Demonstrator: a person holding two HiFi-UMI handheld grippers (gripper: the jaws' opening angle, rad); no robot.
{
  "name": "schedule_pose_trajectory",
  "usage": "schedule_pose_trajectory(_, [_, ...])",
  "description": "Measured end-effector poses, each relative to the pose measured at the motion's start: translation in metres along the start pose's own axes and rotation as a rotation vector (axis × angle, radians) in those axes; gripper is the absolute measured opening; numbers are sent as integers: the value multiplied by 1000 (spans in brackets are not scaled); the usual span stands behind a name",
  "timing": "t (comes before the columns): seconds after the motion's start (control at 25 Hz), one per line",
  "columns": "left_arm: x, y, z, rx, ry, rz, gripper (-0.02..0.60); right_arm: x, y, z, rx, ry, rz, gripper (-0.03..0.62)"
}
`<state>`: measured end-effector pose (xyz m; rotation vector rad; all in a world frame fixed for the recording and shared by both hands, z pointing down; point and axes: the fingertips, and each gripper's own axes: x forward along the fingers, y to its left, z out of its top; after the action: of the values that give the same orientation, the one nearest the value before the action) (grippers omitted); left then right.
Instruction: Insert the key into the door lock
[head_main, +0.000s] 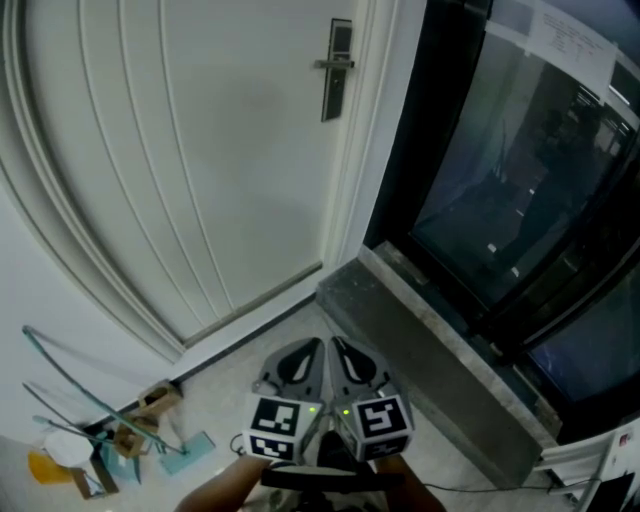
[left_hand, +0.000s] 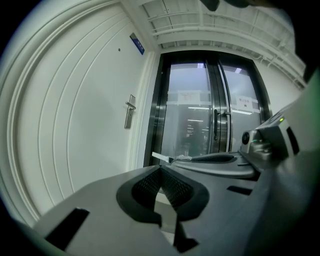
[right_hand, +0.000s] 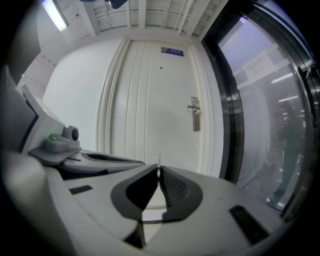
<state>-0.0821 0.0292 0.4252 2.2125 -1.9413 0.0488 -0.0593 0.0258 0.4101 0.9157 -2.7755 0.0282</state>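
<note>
Right gripper view alone, key pinched in right hand-held gripper

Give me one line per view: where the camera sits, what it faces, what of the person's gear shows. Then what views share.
Head view: on the head, looking steeply down at the white door and floor; left hand-held gripper and right hand-held gripper at the bottom.
Left gripper view: on the left one, facing glass doors; own jaws together, empty.
Right gripper view: on the right one, facing the door; jaws shut on a thin key.
Shared: all three show the lever handle.
</note>
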Motion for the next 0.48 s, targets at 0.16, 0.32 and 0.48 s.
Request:
schedule_pose_trajectory(0.16, [27,0,1,-2,13,3,6,16,-22,1,6,0,9,14])
schedule_pose_trajectory(0.32, [61,5,5,1,18,22,6,33,-53,4,16,-1,13,14])
schedule_pose_trajectory(0.48, [98,3,15,10,25,32,6,49,-87,6,27,6,27,14])
